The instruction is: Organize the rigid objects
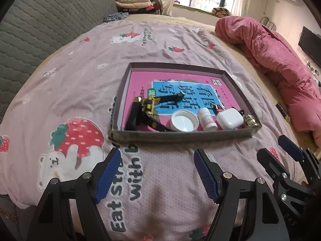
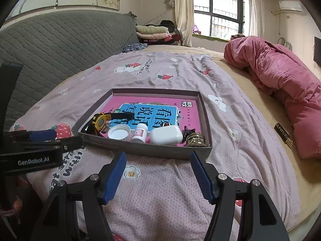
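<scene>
A shallow grey box (image 1: 180, 136) (image 2: 140, 150) lies on the bed with a pink and blue book (image 1: 180, 88) (image 2: 156, 112) flat inside. Along its near side lie a yellow and black watch (image 1: 149, 105) (image 2: 101, 120), a white lid (image 1: 184, 120) (image 2: 118, 132), a small white bottle (image 1: 206, 118) (image 2: 140, 133), a white earbud case (image 1: 229, 118) (image 2: 166, 134) and a brass piece (image 1: 250, 120) (image 2: 195, 139). My left gripper (image 1: 157, 172) is open and empty in front of the box. My right gripper (image 2: 158, 175) is open and empty too; it also shows in the left wrist view (image 1: 280, 150).
The pink strawberry-print sheet (image 1: 80, 100) (image 2: 230, 140) covers the bed. A grey quilted headboard (image 2: 50, 50) stands left. A rolled pink duvet (image 1: 280, 60) (image 2: 291, 90) lies right. Folded clothes (image 2: 154, 32) are stacked by the window. A small dark object (image 2: 283, 135) lies near the duvet.
</scene>
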